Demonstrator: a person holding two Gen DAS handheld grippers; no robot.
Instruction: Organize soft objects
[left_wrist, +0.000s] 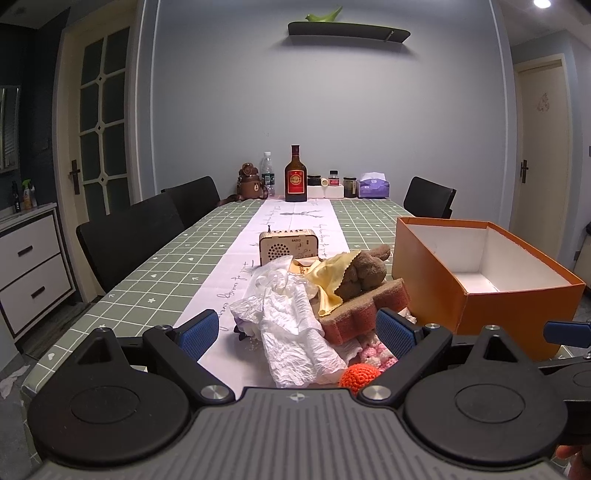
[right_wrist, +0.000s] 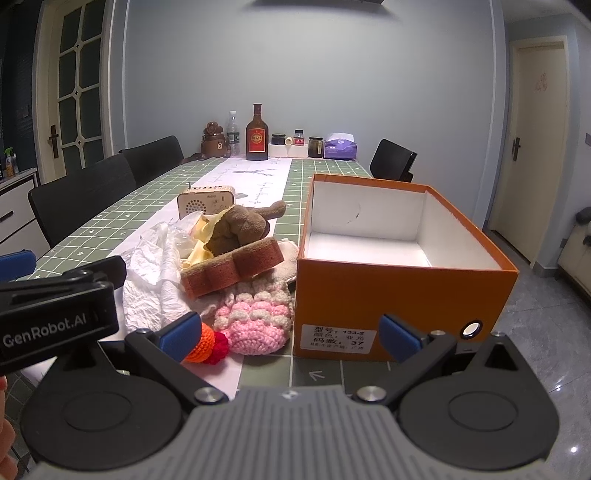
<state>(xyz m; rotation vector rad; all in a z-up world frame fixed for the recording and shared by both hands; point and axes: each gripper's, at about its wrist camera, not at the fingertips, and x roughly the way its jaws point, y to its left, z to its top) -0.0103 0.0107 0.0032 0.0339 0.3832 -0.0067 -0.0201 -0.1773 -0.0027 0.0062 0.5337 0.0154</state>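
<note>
A pile of soft things lies on the table: a crumpled white plastic bag (left_wrist: 291, 325), a yellow cloth (left_wrist: 328, 280), a brown plush toy (left_wrist: 364, 271), a brown sponge (left_wrist: 369, 310), a pink crochet piece (right_wrist: 255, 321) and an orange crochet ball (left_wrist: 360, 376). An open, empty orange box (right_wrist: 388, 280) stands to the right of the pile. My left gripper (left_wrist: 297, 332) is open, its fingers on either side of the near end of the pile. My right gripper (right_wrist: 291, 332) is open in front of the pink piece and the box's near corner.
A small wooden radio (left_wrist: 288, 245) stands behind the pile. Bottles, jars and a tissue pack (left_wrist: 373, 186) line the table's far end. Black chairs (left_wrist: 129, 236) stand along the left side and one at the far right. The table's near edge is just below the grippers.
</note>
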